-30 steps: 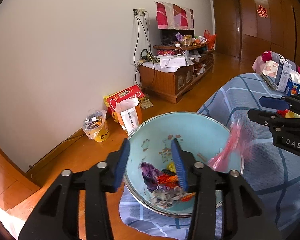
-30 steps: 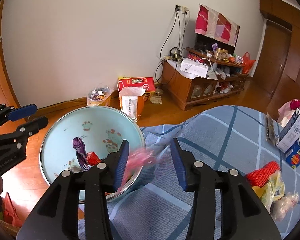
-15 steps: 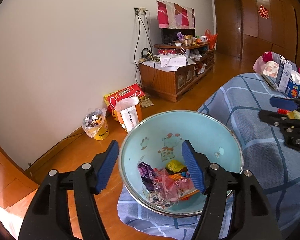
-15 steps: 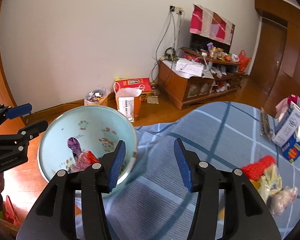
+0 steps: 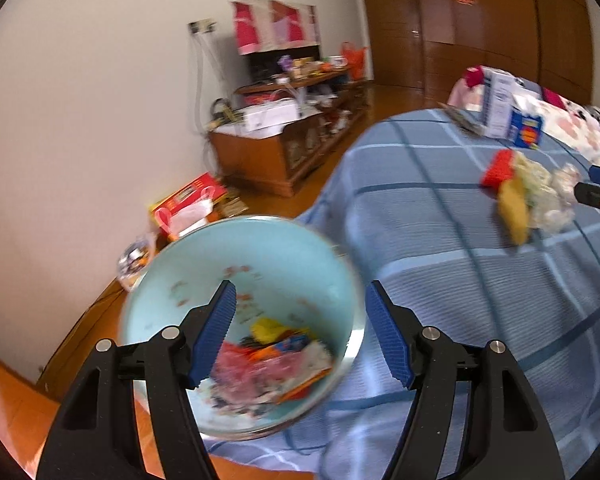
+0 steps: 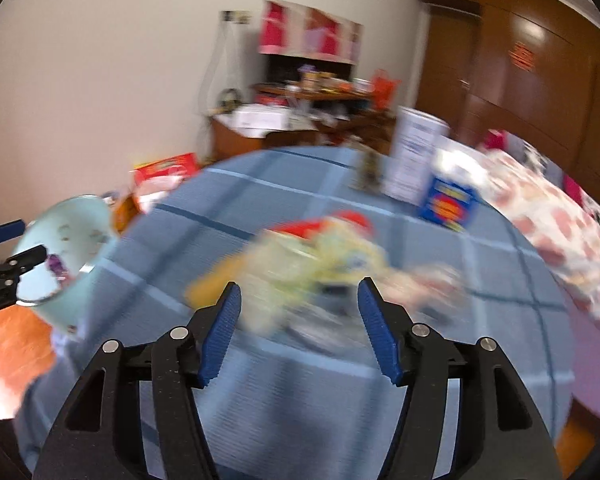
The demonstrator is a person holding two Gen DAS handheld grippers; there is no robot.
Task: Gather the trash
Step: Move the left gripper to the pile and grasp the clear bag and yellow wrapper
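Note:
A pale blue bowl (image 5: 260, 248) sits at the edge of the blue checked tablecloth (image 5: 440, 260), with several wrappers (image 5: 268, 364) inside, a pink one among them. My left gripper (image 5: 300, 286) hovers open over the bowl's right rim and grips nothing. On the cloth lies a pile of trash (image 6: 324, 248): red netting, a yellow bag and clear wrappers, all blurred. My right gripper (image 6: 299, 284) faces that pile from just short of it. Its jaws are opening and hold nothing. The pile (image 5: 528, 196) also shows in the left wrist view, with the right gripper (image 5: 586, 182) beside it.
A white carton (image 6: 414, 152) and a blue-and-yellow box (image 6: 448, 204) stand behind the pile. A floral cloth (image 6: 548, 220) lies at the far right. Beyond the table are a cluttered wooden cabinet (image 5: 276, 152) and a red box with bags (image 5: 188, 200) on the floor.
The pink wrapper left the right gripper and landed in the bowl. Both grippers opened wider. The right gripper swung right from the bowl to the trash pile, and the left view also swung right.

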